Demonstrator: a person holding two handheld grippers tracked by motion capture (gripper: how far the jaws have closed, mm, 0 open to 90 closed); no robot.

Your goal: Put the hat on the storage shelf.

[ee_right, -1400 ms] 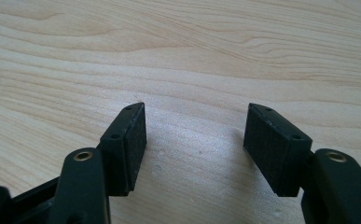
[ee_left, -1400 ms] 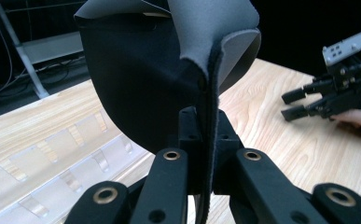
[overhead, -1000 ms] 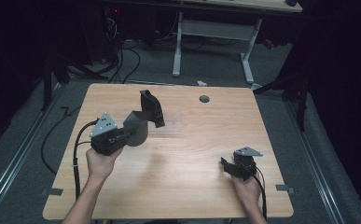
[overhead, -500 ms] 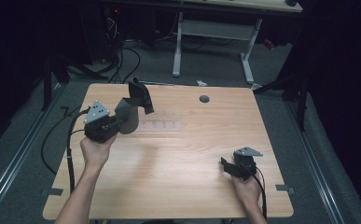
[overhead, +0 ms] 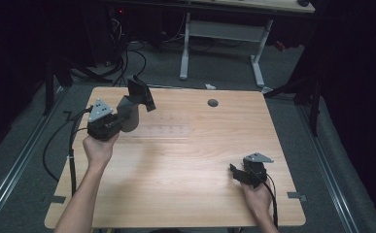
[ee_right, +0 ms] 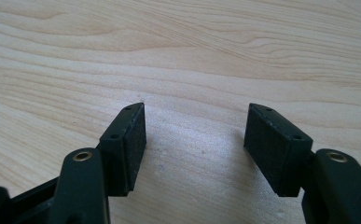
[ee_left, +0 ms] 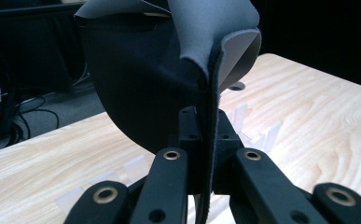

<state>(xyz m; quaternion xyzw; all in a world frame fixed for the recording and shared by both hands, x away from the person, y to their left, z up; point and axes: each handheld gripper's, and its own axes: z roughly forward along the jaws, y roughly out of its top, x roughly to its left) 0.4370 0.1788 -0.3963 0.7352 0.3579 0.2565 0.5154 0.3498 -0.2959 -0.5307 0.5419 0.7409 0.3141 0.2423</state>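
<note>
Between left hand-held gripper [ee_left: 201, 154] jaws, unlabelled grey cloth [ee_left: 169, 70]

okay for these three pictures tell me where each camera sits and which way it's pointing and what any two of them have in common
High view: fixed above the person's side, looking forward and down on the wooden table; both forearms, left gripper and right gripper show.
Left gripper view: rides the left gripper, looking along fingers shut on the dark fabric piece, with table beyond.
Right gripper view: rides the right gripper, looking down at bare tabletop between open fingers.
Shared: the high and left gripper views both show the fabric piece and the round table hole.
</note>
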